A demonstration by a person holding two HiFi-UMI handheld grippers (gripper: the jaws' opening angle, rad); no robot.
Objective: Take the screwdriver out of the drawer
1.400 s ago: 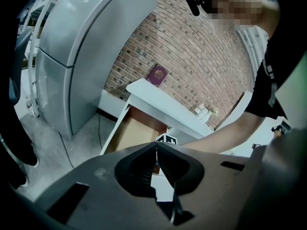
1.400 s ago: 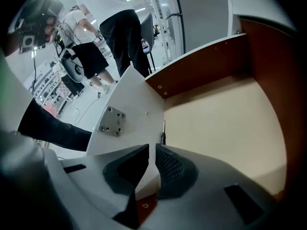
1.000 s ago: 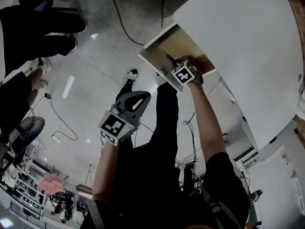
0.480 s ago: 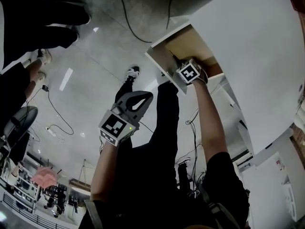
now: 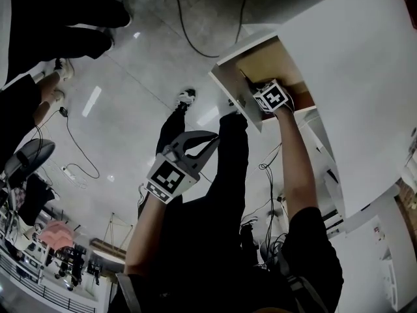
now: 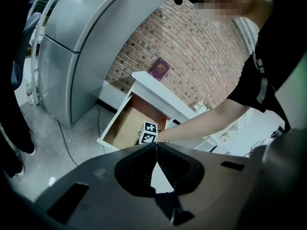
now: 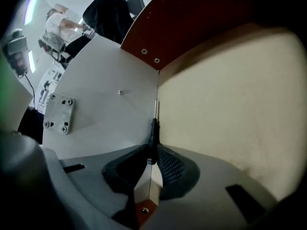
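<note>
The screwdriver (image 7: 154, 131) has a thin black handle and a fine metal shaft. It lies in the corner where the drawer's white front panel (image 7: 110, 114) meets its tan bottom (image 7: 225, 104). My right gripper (image 7: 152, 153) is shut on the handle's near end. In the head view the right gripper (image 5: 272, 98) reaches into the open drawer (image 5: 229, 87) of the white cabinet. My left gripper (image 5: 210, 137) hangs apart over the floor, shut and empty. In the left gripper view the left gripper (image 6: 156, 144) has its jaws together, with the open drawer (image 6: 125, 123) ahead.
The white cabinet top (image 5: 352, 77) spreads to the right of the drawer. A cable (image 5: 189, 38) runs over the grey floor. Someone else's legs (image 5: 58, 25) stand at the upper left. A grey fridge (image 6: 81, 47) and a brick wall (image 6: 192, 56) stand behind the cabinet.
The right gripper has stayed inside the drawer by its front panel. The left gripper has drifted a little right and down. The whole view has shifted slightly.
</note>
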